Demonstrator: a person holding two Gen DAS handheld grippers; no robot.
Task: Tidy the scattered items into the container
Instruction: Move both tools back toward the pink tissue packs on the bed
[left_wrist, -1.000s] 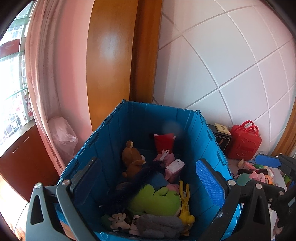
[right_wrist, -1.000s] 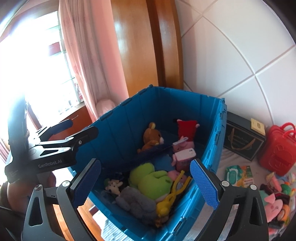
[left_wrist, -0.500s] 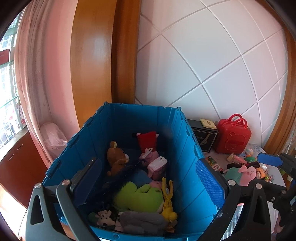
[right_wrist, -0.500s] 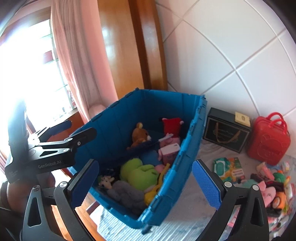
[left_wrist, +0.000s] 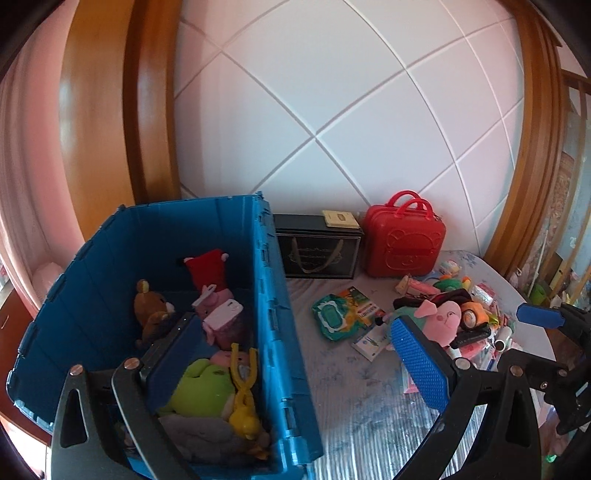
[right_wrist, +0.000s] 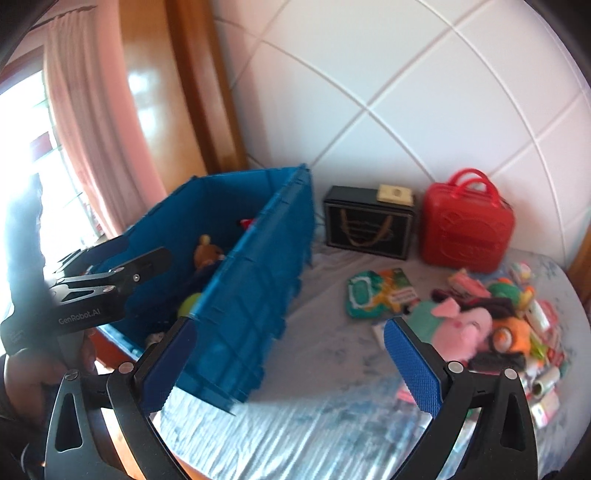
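The blue container (left_wrist: 273, 332) fills the lower left of the frame, deep and ribbed, already holding plush toys; the scattered items (left_wrist: 454, 317), soft toys and packets, heap at centre right. Both the left tool (left_wrist: 291, 350) and the right tool (right_wrist: 288, 354) gape released, empty.

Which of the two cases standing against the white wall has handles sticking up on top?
The red suitcase, on the right. The black box beside it has none, only a small beige card on top.
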